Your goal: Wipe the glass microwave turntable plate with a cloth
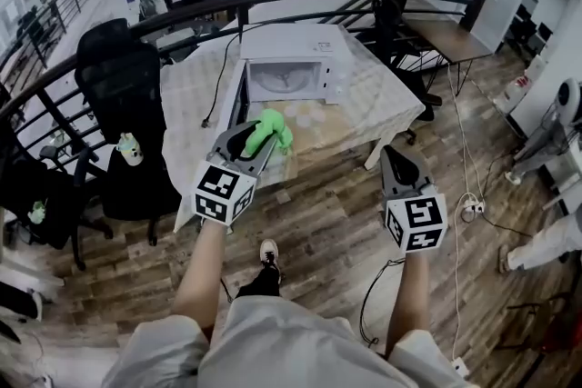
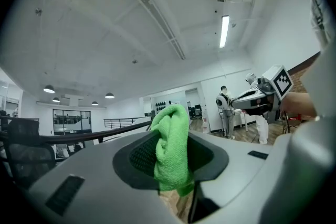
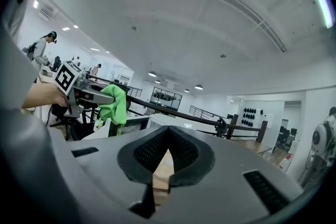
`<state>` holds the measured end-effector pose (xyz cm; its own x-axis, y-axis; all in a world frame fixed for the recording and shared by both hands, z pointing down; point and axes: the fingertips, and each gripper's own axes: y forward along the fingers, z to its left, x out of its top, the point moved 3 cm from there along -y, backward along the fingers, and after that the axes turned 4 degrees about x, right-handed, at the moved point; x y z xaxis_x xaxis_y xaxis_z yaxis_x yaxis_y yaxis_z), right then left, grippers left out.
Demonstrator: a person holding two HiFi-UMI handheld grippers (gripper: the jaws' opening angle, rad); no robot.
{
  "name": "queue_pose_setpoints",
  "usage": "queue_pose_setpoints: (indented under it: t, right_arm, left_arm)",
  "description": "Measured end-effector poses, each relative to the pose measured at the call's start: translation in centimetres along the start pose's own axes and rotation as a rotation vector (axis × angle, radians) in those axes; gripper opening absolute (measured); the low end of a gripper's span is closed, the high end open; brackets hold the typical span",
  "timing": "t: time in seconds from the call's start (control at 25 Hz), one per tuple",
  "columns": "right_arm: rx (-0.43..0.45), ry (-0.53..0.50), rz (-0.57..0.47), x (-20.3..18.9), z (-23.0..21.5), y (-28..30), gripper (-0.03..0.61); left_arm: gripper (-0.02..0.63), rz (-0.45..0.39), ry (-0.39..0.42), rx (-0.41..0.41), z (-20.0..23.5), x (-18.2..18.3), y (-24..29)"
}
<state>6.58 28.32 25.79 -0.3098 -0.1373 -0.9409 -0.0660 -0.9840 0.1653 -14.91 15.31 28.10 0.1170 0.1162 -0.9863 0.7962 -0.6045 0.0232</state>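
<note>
My left gripper (image 1: 257, 145) is shut on a bright green cloth (image 1: 270, 130), held in the air in front of the table. In the left gripper view the cloth (image 2: 171, 134) bulges up from between the jaws of that gripper (image 2: 173, 159). My right gripper (image 1: 394, 155) hangs over the wooden floor to the right, shut, with nothing in it (image 3: 168, 153). A white microwave (image 1: 289, 61) stands on the table with its door open. A faint glassy round shape (image 1: 309, 114) lies in front of it, too small to make out.
The table (image 1: 373, 100) has a pale checked cover. A black office chair (image 1: 123, 91) stands at its left, and a curved black railing (image 1: 273, 0) runs behind. Cables and a power strip (image 1: 470, 206) lie on the floor at the right, near a wooden desk (image 1: 452, 36).
</note>
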Motion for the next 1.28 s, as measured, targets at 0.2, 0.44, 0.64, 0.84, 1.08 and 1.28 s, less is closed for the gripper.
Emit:
queue_pose_setpoints:
  t: [0.2,0.44,0.64,0.84,1.08,1.28]
  right_arm:
    - [0.008,0.002,0.004,2.0,-3.6,9.1,0.012]
    - [0.033,0.001,0.012,3.5,-6.5,19.3,0.012]
    - [0.048,0.029,0.030,2.7,-8.1,25.3,0.012]
    - [0.075,0.053,0.054,1.2,-9.3,29.8,0.012]
    - [0.160,0.049,0.065,-1.2,-11.9,33.6,0.014]
    - [0.270,0.019,0.094,-3.6,-14.9,36.5,0.014]
  left_arm:
    - [0.133,-0.002,-0.010,-0.010,6.6,0.3,8.6]
    - [0.135,0.020,-0.016,-0.023,12.9,-0.7,16.8]
    - [0.135,0.052,-0.039,-0.022,16.0,-2.7,21.1]
    - [0.135,0.102,-0.062,-0.006,17.0,-4.9,23.8]
    - [0.137,0.176,-0.046,0.092,17.6,-7.5,26.9]
    - [0.137,0.251,-0.081,0.201,16.7,-9.5,29.5]
